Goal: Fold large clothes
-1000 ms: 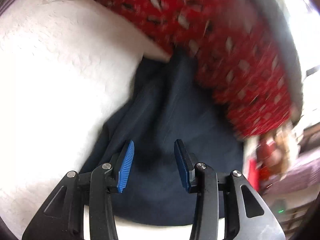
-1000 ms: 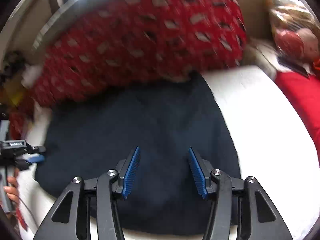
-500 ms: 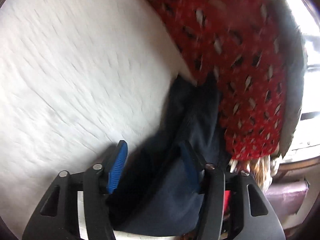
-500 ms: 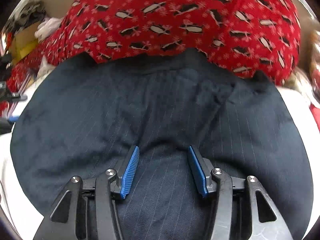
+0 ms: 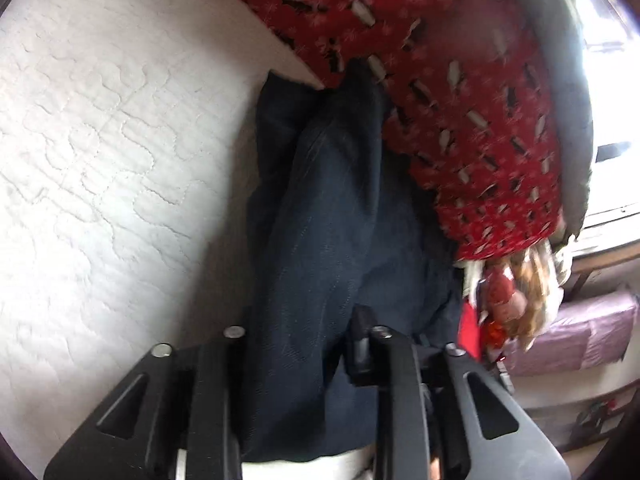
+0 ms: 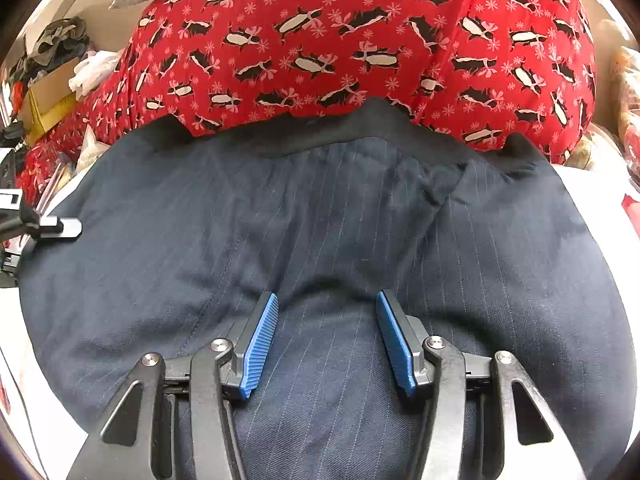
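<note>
White quilted mattress cover (image 5: 100, 160): bare at the left, your work surface; it leaves room to lay the fold flat.

Navy pinstripe garment (image 6: 320, 240): spread across the cover's middle, its far edge tucked under the red penguin-print fabric (image 6: 360, 40). Judged: only partly free, so lift gently.

Left gripper (image 5: 296, 344): your jaws have just been closing on a bunched ridge of the navy cloth; the pads are buried in it and the fabric rises between them. Judged: a side grip, taken to carry that edge over.

Right gripper (image 6: 326, 336): jaws half apart, blue pads (image 6: 260, 344) resting on the cloth, nothing pinched. Judged: placed to pin the garment or take the next hold.

Clutter of bags (image 5: 520, 300): beyond the garment's right edge, apart from the work.
</note>
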`<state>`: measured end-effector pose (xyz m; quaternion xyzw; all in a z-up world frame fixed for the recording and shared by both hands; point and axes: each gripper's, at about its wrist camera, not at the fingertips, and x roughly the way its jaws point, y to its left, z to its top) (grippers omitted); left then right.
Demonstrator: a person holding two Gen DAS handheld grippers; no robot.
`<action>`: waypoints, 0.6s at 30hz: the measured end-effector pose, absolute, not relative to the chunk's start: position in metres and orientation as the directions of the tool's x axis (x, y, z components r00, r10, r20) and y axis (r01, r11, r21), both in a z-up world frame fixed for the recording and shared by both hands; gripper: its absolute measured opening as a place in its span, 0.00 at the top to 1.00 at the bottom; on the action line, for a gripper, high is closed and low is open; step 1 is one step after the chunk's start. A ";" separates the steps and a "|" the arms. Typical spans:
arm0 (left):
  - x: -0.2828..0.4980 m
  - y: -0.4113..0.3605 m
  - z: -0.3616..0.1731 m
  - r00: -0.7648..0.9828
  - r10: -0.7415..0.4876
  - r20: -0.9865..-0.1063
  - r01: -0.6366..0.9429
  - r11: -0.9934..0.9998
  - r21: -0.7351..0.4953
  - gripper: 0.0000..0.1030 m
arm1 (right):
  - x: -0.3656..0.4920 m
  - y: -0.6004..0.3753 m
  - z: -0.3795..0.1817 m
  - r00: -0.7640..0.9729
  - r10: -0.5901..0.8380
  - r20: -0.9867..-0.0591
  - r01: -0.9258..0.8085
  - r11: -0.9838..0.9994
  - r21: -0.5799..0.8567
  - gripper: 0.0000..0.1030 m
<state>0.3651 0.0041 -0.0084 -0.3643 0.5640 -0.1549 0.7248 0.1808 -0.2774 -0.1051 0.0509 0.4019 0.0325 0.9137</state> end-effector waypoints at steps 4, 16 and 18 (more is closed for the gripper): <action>0.355 -0.020 0.034 0.357 -0.653 -0.668 -0.113 0.679 -0.725 0.84 | 0.182 -0.278 -0.102 0.655 0.113 -0.747 -0.029 0.992 0.125 0.48; 0.329 -0.095 0.093 0.338 -0.678 -0.653 0.033 0.702 -0.712 0.85 | 0.151 -0.308 -0.071 0.633 0.110 -0.766 -0.010 0.991 0.134 0.48; 0.326 -0.110 0.096 0.329 -0.683 -0.652 0.038 0.700 -0.713 0.85 | 0.141 -0.318 -0.066 0.641 0.100 -0.761 -0.004 0.992 0.127 0.48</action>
